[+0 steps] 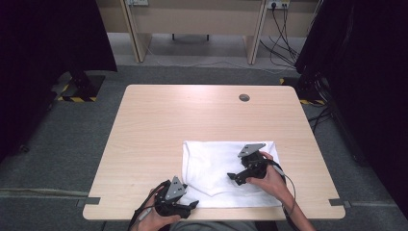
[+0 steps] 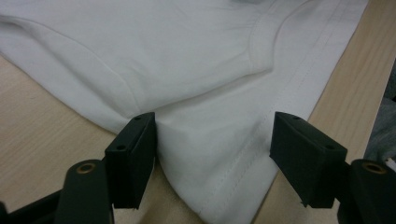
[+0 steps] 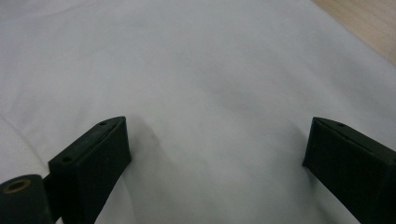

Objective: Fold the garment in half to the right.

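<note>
A folded white garment (image 1: 216,166) lies flat on the near right part of the wooden table (image 1: 192,115). At its near left corner sits my left gripper (image 1: 193,204), held by a hand at the table's front edge. In the left gripper view the hemmed corner (image 2: 219,154) lies between the spread jaws of that gripper (image 2: 212,149); the left pad (image 2: 135,154) is at the cloth's edge and the right pad stands clear. My right gripper (image 1: 233,177) hovers over the middle of the garment, pointing left. Its jaws (image 3: 217,154) stand wide apart over smooth white cloth (image 3: 201,70), with nothing between them.
A round cable hole (image 1: 244,97) sits near the table's far edge. Bare wood extends over the far and left parts. Dark curtains flank both sides, and cables (image 1: 284,38) run across the floor behind the table. The front edge is right at the left hand.
</note>
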The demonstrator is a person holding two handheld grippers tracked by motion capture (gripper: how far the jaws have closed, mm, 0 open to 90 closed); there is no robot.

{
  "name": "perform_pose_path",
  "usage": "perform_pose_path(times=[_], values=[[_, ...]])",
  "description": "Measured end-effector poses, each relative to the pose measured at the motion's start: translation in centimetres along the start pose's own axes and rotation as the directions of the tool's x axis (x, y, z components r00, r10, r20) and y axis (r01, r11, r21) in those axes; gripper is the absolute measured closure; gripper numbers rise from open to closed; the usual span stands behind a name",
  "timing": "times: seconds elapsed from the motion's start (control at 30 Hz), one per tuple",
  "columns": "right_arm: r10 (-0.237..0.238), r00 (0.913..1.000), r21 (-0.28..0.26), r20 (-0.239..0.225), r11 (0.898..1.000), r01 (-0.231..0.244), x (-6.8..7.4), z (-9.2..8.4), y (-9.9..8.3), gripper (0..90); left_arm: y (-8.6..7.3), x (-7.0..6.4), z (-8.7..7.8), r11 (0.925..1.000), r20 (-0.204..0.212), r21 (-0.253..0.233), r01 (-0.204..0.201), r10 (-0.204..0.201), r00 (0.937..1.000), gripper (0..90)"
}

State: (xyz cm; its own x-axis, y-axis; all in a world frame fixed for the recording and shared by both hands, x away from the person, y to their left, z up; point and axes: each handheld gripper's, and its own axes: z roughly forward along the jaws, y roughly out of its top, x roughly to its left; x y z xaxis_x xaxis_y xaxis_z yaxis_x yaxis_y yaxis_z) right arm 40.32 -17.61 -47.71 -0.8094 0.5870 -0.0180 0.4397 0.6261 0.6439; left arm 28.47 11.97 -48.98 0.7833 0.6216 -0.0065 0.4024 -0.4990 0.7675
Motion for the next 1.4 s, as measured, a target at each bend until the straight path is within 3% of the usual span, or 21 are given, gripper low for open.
perform_pose_path(times=[0.1,0.27,0.73,1.1,1.4], values=[[-0.006,1.0,0.008,0.001,1.0,0.006,0.0,-0.1,0.1,7.3,0.0,-0.1,0.0,1.0,-0.004,-0.001,0.004,-0.004,1.0,31.5],[0.019,0.9997,-0.058,-0.013,0.998,-0.02,-0.1,-0.5,1.2,7.9,0.0,0.0,0.0,0.9999,-0.008,-0.011,0.011,-0.012,0.9999,37.3],[-0.058,0.996,-0.107,-0.069,0.993,0.05,1.6,2.4,6.6,11.4,-0.2,0.0,0.1,0.9989,0.006,-0.046,0.013,-0.012,0.9999,55.5],[-0.116,0.9882,-0.093,-0.099,0.99,0.107,2.8,5.4,10.8,14.1,-0.1,-0.2,0.2,0.9987,0.006,-0.052,-0.003,0.003,1.0,62.8],[-0.105,0.985,-0.062,-0.137,0.993,0.097,2.8,7.7,12.7,15.7,-0.1,-0.1,0.2,0.9986,0.016,-0.052,0.005,-0.004,0.9999,63.5]])
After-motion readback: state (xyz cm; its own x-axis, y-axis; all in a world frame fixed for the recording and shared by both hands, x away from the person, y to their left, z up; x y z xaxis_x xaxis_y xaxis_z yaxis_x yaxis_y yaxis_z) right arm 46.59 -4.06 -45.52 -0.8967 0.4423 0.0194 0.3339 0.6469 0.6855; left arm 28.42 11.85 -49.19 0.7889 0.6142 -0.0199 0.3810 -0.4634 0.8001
